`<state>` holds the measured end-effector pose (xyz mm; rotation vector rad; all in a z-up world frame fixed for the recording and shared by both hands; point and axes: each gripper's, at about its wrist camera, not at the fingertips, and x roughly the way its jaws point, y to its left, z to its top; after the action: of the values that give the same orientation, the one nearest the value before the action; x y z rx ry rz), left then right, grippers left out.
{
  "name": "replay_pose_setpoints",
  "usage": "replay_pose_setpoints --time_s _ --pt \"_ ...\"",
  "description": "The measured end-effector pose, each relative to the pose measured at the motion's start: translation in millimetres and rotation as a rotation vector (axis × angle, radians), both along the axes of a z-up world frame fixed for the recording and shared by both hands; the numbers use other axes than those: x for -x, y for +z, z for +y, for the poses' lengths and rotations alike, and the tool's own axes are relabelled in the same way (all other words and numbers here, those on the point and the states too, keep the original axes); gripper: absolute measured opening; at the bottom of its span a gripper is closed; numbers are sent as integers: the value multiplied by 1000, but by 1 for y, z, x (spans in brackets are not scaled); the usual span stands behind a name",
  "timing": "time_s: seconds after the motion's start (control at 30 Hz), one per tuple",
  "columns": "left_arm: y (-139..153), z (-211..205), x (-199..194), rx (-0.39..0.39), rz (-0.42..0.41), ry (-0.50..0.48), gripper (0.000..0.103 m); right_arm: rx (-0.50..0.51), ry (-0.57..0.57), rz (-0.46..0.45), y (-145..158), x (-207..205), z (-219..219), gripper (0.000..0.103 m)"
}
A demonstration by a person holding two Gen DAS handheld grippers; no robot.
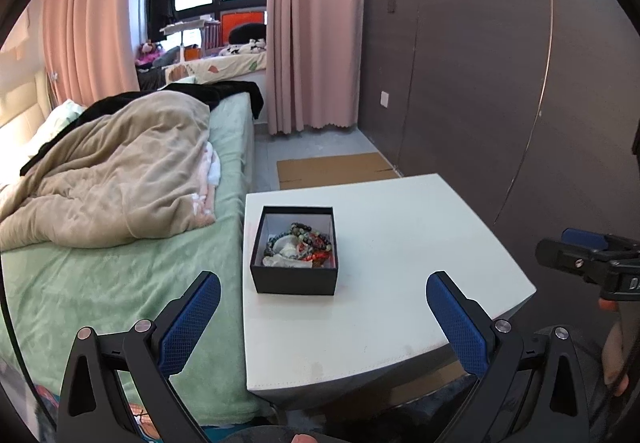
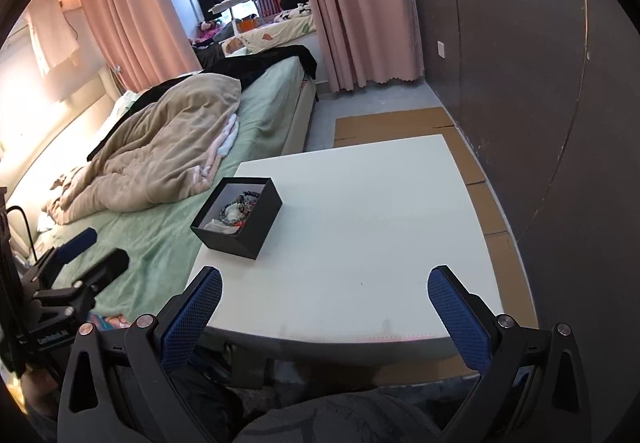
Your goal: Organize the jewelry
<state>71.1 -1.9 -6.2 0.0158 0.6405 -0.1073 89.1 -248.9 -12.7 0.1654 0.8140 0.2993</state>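
Your left claw (image 1: pixel 323 293) and right claw (image 2: pixel 325 289) both gape wide, holding nothing, short of the white counter (image 1: pixel 400 243). Beaded bracelets (image 1: pixel 304 243) sit heaped in the lidless black box (image 1: pixel 295 281) near the counter's bed-side edge. Fits sorting ahead or everything already boxed; can't tell which.

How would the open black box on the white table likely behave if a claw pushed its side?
The black box would probably slide, not tip: it sits low and flat on the smooth white table. Likely light, since it holds only beaded bracelets.
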Motion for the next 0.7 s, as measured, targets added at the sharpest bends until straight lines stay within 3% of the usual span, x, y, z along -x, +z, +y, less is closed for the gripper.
replay_pose_setpoints --time_s 0.33,0.7 --pt "2 4 11 -2 -74 53 102 61 -50 -35 3 2 5 103" --pt "1 8 9 6 -51 61 103 62 -74 -40 3 6 4 103"
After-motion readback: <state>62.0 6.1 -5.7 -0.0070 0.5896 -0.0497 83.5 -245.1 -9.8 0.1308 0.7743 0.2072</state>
